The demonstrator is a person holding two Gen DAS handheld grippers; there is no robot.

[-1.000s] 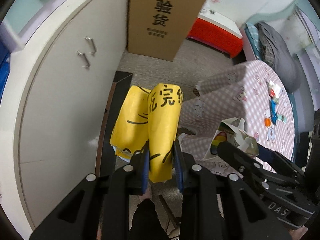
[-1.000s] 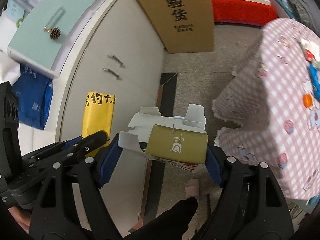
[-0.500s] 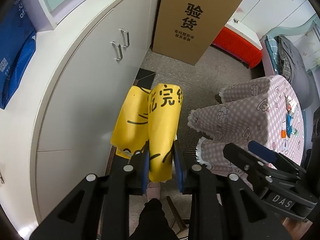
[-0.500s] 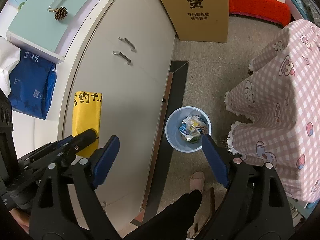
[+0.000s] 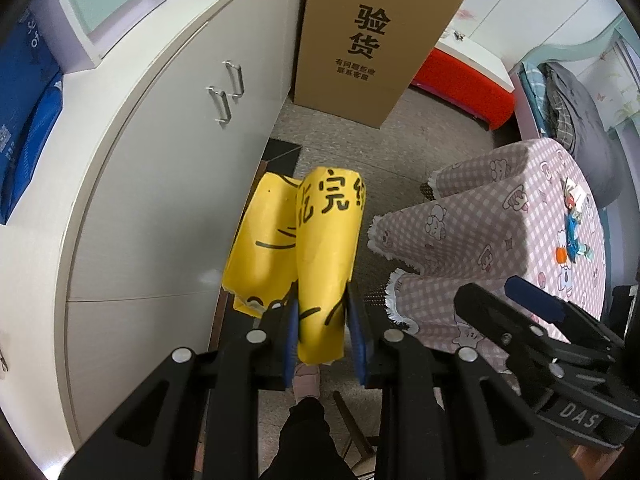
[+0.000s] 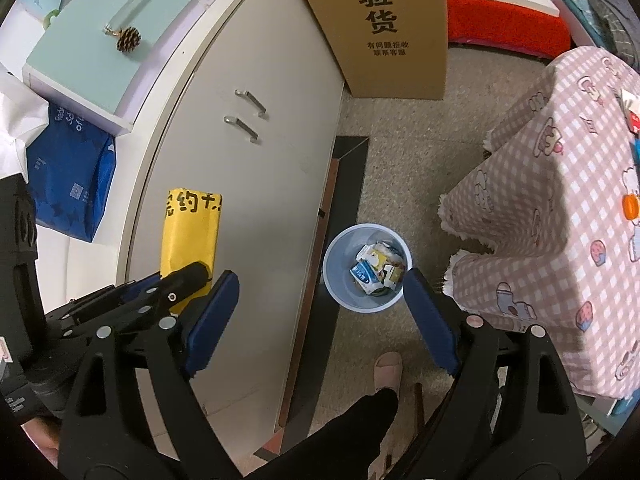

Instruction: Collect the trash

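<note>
Right wrist view: our right gripper (image 6: 320, 304) spread wide, empty, above blue bin (image 6: 338, 248) already holding cartons. Left gripper (image 5: 323, 334) clamps yellow packet (image 5: 326, 256); we judge it remains to drop.

Wrapper (image 5: 326, 264): yellow, black characters. Bin (image 6: 340, 276): light blue. Carton (image 6: 366, 274) inside: blue and white. Desk cloth (image 6: 560, 208): pink-white check, cartoon prints. Box (image 6: 384, 20): brown, black print. Cabinet (image 6: 260, 184): off-white. Bag (image 6: 68, 184): dark blue. Jaws' pads (image 6: 430, 324): blue.
</note>
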